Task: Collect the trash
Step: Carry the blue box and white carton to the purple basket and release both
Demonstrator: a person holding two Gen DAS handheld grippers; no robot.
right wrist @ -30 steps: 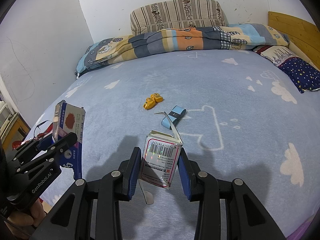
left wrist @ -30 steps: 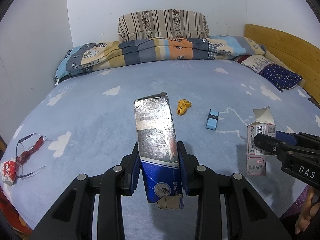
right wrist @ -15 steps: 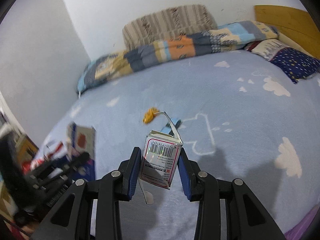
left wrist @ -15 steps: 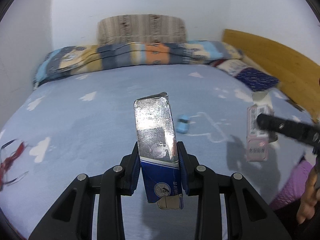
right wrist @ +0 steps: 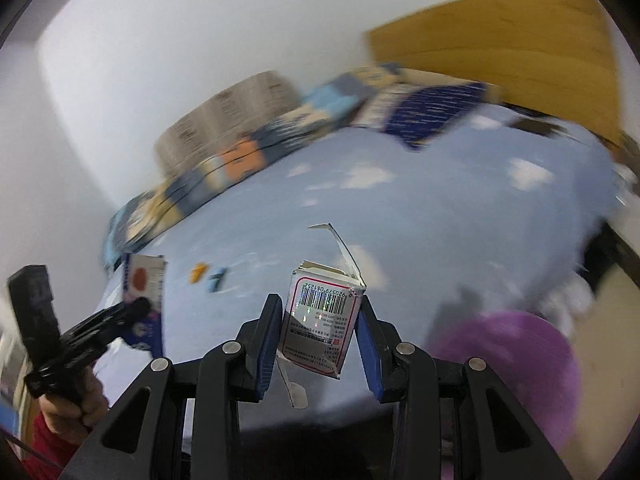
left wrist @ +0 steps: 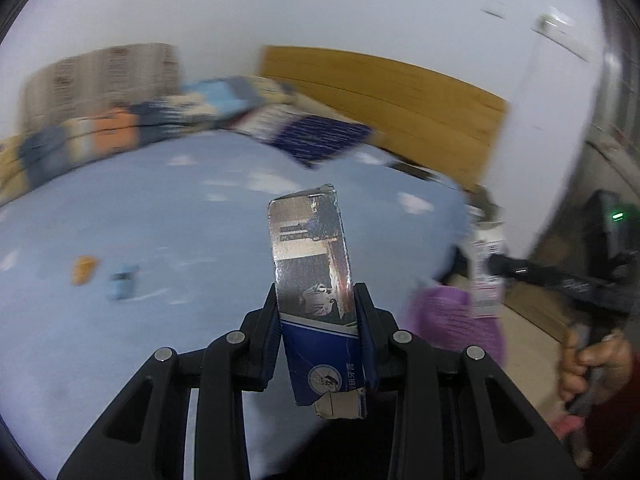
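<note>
My left gripper is shut on a long blue and silver toothpaste box, held upright above the bed's edge. My right gripper is shut on a small white and red medicine box with an open flap. Each gripper shows in the other view: the left one with the toothpaste box at the left, the right one with the medicine box at the right. A purple bag lies low on the right, also in the left wrist view. An orange scrap and a small blue box lie on the bed.
The blue cloud-print bed fills the middle, with a folded quilt and pillows at its far side. A wooden headboard stands at the right against a white wall. Bare floor shows at the right. The views are motion-blurred.
Both grippers have swung to the right, off the bed's middle toward its right edge, each still holding its box. The purple bag and the floor have come into view.
</note>
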